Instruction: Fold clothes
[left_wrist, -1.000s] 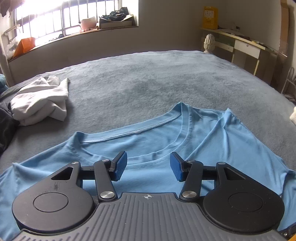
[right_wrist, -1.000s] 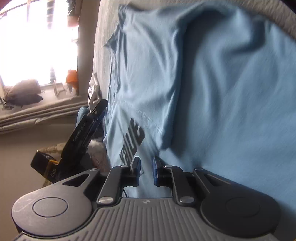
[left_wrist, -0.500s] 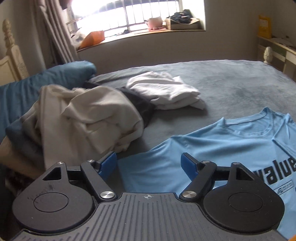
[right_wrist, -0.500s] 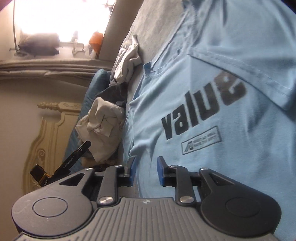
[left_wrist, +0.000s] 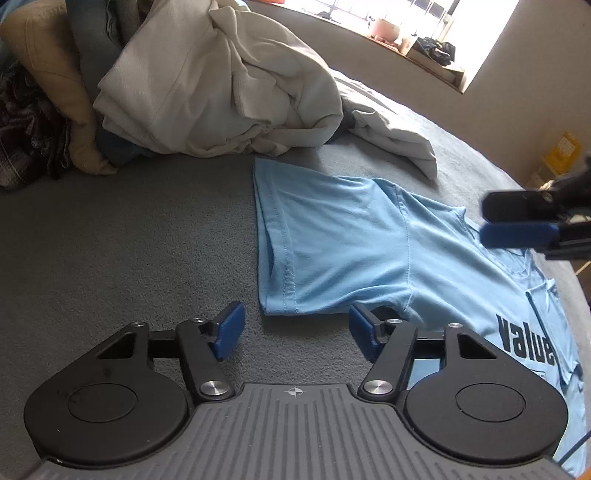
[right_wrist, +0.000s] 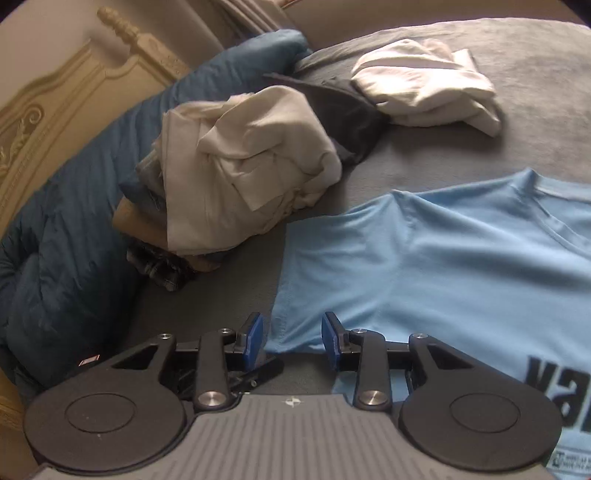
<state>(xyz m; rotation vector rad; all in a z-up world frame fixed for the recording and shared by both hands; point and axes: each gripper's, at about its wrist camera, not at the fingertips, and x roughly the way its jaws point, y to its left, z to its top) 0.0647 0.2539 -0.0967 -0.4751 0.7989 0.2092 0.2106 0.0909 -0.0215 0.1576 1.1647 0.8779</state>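
Note:
A light blue T-shirt (left_wrist: 354, 243) with black "value" lettering lies flat, front up, on the grey bed (left_wrist: 129, 240). Its sleeve points towards me. My left gripper (left_wrist: 295, 328) is open and empty, just short of the sleeve's hem corner. My right gripper (right_wrist: 291, 339) is open and empty too, its jaws either side of the sleeve's hem (right_wrist: 280, 317) in the right wrist view. The right gripper's fingers (left_wrist: 517, 232) also show at the right edge of the left wrist view, above the shirt.
A heap of cream clothes (left_wrist: 221, 74) lies on a blue duvet (right_wrist: 74, 221) beyond the sleeve. A folded white garment (right_wrist: 424, 81) lies further back. A carved headboard (right_wrist: 55, 99) is at the left. A bright window (left_wrist: 424, 18) is behind.
Both grippers swung left from the shirt's body to its sleeve, and both jaws opened wider. The clothes heap came into view.

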